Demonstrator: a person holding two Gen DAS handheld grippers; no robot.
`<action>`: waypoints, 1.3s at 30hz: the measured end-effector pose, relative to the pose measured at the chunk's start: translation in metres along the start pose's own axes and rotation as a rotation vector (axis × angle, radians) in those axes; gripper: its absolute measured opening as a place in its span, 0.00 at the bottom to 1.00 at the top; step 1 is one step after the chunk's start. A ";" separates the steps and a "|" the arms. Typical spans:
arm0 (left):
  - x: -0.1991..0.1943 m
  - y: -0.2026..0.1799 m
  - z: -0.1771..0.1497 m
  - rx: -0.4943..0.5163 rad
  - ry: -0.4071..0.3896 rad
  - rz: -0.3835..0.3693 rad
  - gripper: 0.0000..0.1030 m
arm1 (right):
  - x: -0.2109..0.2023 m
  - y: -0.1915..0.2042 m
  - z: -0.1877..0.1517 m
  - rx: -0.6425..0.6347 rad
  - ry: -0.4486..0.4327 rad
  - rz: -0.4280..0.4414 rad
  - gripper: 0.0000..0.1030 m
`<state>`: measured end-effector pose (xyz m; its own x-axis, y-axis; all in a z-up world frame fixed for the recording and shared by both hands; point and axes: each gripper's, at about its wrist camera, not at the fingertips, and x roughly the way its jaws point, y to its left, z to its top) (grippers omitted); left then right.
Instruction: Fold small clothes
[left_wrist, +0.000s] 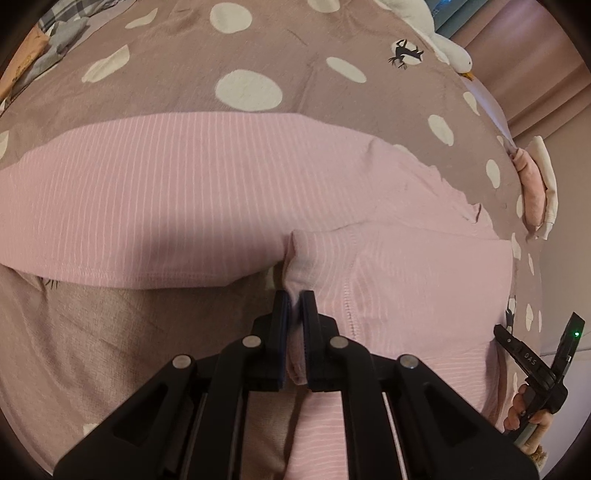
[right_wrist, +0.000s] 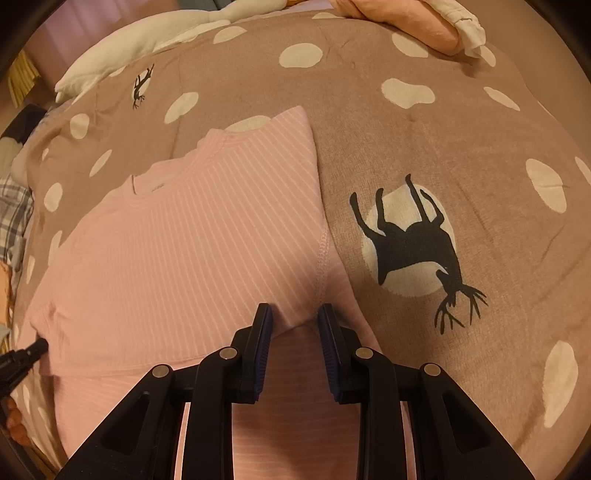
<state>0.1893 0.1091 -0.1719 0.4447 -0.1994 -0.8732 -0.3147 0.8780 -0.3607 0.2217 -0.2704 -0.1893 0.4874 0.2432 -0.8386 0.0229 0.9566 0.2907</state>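
Spotted brown bedding (right_wrist: 424, 147) gives a soft, flat base for the pink striped top (right_wrist: 192, 236), spread out mid-fold. Left gripper (left_wrist: 293, 301) pinches a bunched edge, probably to carry it over; right gripper (right_wrist: 294, 314) hangs with jaws apart over the hem seam, probably ready to pinch.

Pink striped shirt (right_wrist: 177, 258), partly folded

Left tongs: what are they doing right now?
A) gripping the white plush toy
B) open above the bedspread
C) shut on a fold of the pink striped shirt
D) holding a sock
C: the left tongs are pinched on a bunched fold of the pink striped shirt, with fabric squeezed between the pads.
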 end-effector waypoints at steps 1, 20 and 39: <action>0.001 0.000 0.000 0.000 0.003 0.005 0.09 | 0.000 0.000 0.000 0.001 0.000 0.001 0.28; 0.012 0.010 -0.006 -0.071 0.004 0.017 0.12 | 0.001 0.003 -0.001 -0.009 -0.012 -0.022 0.28; -0.128 0.020 -0.055 -0.084 -0.324 -0.003 0.98 | -0.112 0.010 -0.025 0.002 -0.260 0.084 0.67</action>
<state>0.0803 0.1279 -0.0853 0.6850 -0.0410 -0.7273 -0.3749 0.8362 -0.4003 0.1457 -0.2842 -0.1034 0.6957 0.2718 -0.6649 -0.0258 0.9345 0.3550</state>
